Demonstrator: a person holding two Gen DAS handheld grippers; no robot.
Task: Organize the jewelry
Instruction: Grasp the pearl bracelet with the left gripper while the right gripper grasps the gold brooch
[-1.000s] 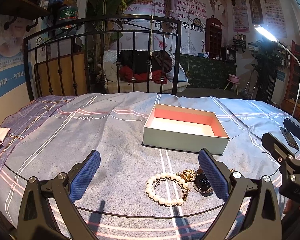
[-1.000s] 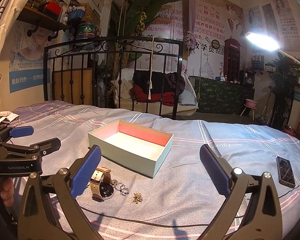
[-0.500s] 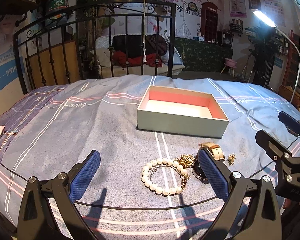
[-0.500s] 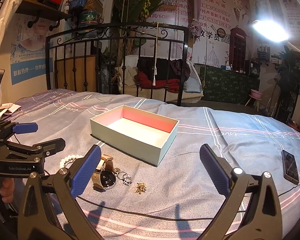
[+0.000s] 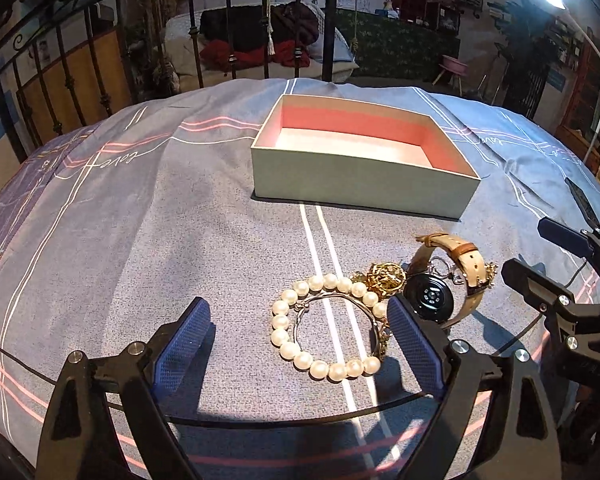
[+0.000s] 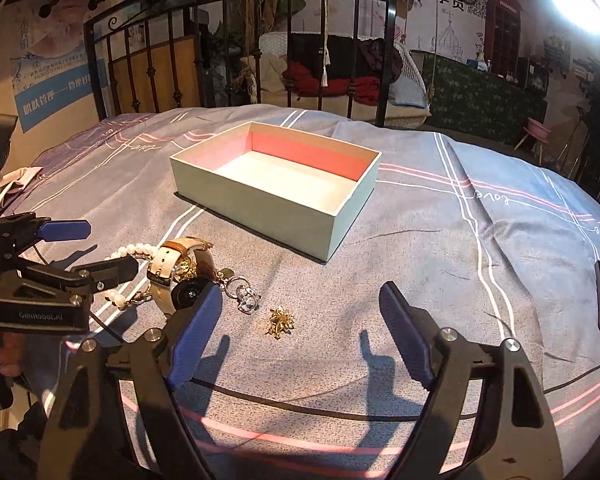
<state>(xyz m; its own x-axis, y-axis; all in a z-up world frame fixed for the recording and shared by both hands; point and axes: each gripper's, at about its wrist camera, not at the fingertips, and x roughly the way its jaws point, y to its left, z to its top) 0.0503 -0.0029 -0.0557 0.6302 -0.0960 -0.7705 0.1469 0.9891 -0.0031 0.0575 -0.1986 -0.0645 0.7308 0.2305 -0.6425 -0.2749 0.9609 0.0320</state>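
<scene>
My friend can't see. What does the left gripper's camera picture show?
The open left gripper hovers over a pearl bracelet lying on a blue bedspread, beside a gold trinket and a tan-strapped watch. Behind them sits an empty box with pink inner walls; the right gripper shows at the right edge.

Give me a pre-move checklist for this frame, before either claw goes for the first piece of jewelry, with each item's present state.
1. Left claw open, holding nothing: ok.
2. Right claw open, holding nothing: ok.
3. Open pale green cardboard box with pink lining holds nothing, ready to receive: ok.
4. White pearl bracelet lies between the left claw's fingers: ok.
5. Pieces separated for a clean single pick: not ok; the pearl bracelet, gold chain cluster and tan-strapped round wristwatch lie bunched together.
6. Small gold charm lies alone on the blue-grey bedspread, ahead of the right claw: ok.
</scene>
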